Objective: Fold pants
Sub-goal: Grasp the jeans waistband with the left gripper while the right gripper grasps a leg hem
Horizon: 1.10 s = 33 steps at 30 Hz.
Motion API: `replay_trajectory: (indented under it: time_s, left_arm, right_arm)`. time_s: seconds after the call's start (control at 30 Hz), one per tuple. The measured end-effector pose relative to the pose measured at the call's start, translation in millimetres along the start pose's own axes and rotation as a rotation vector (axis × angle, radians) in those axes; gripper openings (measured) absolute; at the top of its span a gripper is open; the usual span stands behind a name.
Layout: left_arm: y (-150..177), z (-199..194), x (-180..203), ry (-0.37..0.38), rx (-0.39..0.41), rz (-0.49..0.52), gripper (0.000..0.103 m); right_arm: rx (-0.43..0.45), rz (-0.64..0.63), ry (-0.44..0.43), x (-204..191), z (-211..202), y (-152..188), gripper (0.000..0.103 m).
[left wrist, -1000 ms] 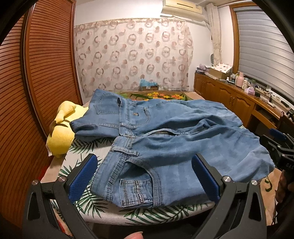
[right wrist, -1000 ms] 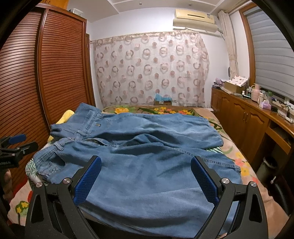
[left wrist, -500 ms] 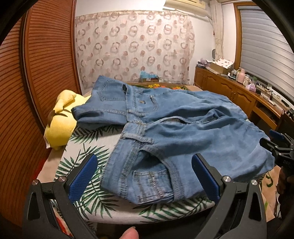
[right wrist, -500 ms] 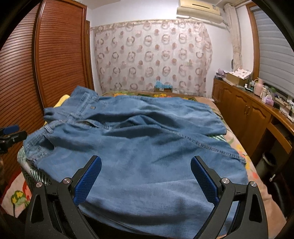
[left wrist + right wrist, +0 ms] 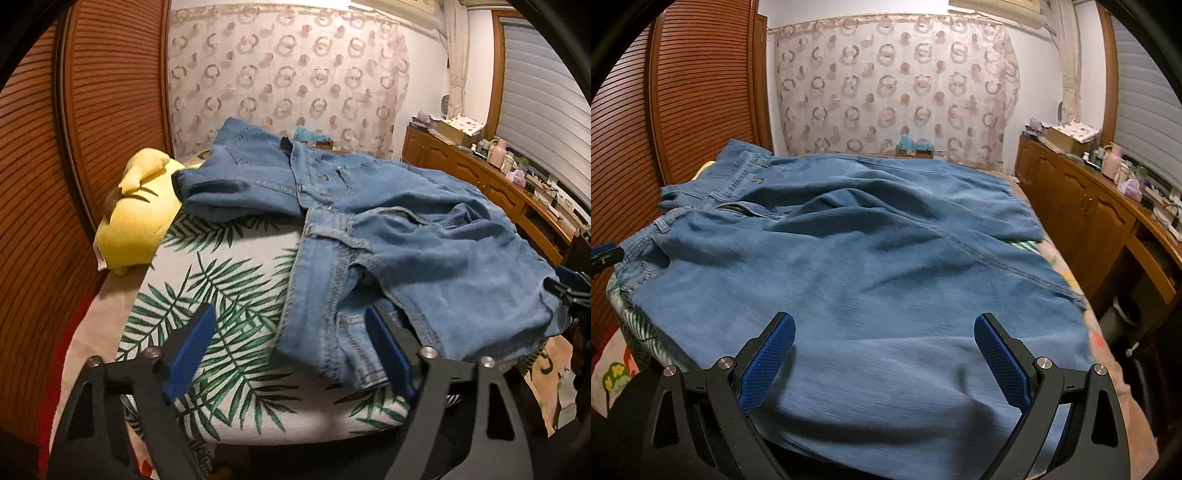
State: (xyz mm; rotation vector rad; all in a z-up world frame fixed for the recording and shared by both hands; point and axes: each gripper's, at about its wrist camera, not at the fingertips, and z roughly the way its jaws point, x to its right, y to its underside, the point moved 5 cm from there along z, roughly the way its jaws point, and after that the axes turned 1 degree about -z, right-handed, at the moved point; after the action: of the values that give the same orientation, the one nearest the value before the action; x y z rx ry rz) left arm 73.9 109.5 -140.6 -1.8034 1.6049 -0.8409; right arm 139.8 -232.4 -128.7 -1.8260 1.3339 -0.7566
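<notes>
Grasp step: left tongs (image 5: 288, 350) closing around the jeans' (image 5: 424, 251) waistband corner at the bed's (image 5: 229, 280) near edge — not yet pinched; right tongs (image 5: 884, 354) wide open, empty — next, grip and lift.

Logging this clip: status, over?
Left gripper closing, jeans waist corner between its fingers, not pinched. Right gripper open over the near leg. Jeans spread unfolded. Yellow plush beside waistband, clear.

A home bedroom. Shown by a bed (image 5: 236, 273) under a palm-leaf sheet, a louvred wooden wardrobe (image 5: 110, 110), a ring-patterned curtain (image 5: 897, 81), and a wall air conditioner (image 5: 997, 7). Also a cluttered wooden sideboard (image 5: 1082, 199) beside the slatted window blind (image 5: 1145, 110).
</notes>
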Motion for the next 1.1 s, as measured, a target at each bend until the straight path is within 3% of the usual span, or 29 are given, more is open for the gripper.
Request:
replay_trajectory:
  time_s: [0.2,0.33,0.47,0.6,0.7,0.9,1.1]
  left_arm:
    - [12,13,-12,0.018,-0.044,-0.023,0.065]
    - [17,20,-11,0.031,-0.068,-0.026,0.061]
    - [19,22,-7,0.052,-0.078,-0.018,0.057]
    - [19,23,-3,0.053,-0.074,0.0,0.047]
    - [20,25,0,0.066,-0.078,0.008,0.033]
    - [13,19,6,0.068,-0.056,0.009,0.02]
    - [-7,0,13,0.097,0.004,0.012,0.016]
  right_arm:
    - [-0.019,0.05,0.082,35,-29,11,0.098]
    - [-0.042,0.086,0.132,59,-43,23,0.098]
    - [-0.067,0.106,0.146,54,-56,26,0.098]
    - [-0.091,0.113,0.169,54,-64,26,0.098]
    - [-0.115,0.138,0.156,55,-70,29,0.096]
    - [-0.145,0.224,0.094,59,-68,24,0.091]
    - [-0.168,0.244,0.043,55,-70,24,0.084]
